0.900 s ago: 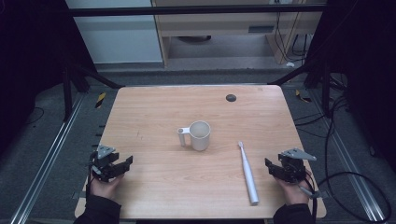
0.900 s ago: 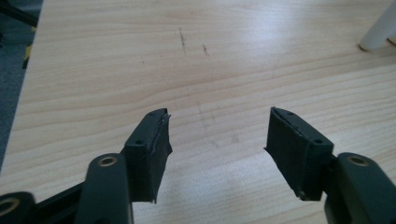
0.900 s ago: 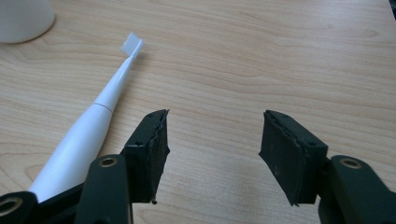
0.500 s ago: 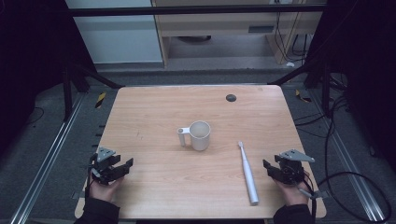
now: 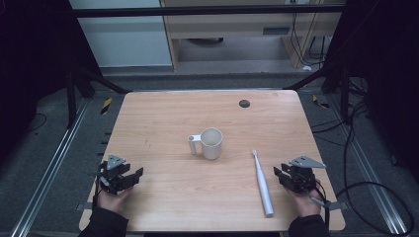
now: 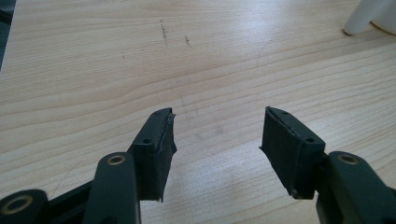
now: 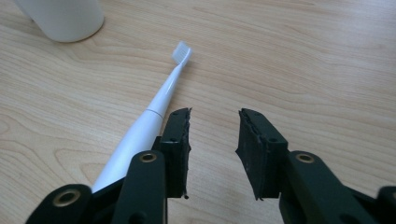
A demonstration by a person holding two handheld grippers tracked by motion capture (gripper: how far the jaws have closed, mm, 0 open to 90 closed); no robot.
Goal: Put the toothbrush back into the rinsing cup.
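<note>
Both grippers rest low at the near edge of the wooden table (image 5: pixel 163 118), each held in one hand. At the near left corner, the left gripper (image 5: pixel 129 177) points toward the middle of the table, with its jaws spread wide and nothing between them; its own view shows only bare wood in the gap. At the near right side, the right gripper (image 5: pixel 278 174) points toward the left, its jaws also apart and holding nothing. A white toothbrush (image 5: pixel 262 183) lies flat just beside the right gripper, with its bristle head toward the far side. A white mug (image 5: pixel 211 143) stands upright near the centre, its handle toward the left. A small dark round spot (image 5: pixel 244 103) is seen near the far edge.
</note>
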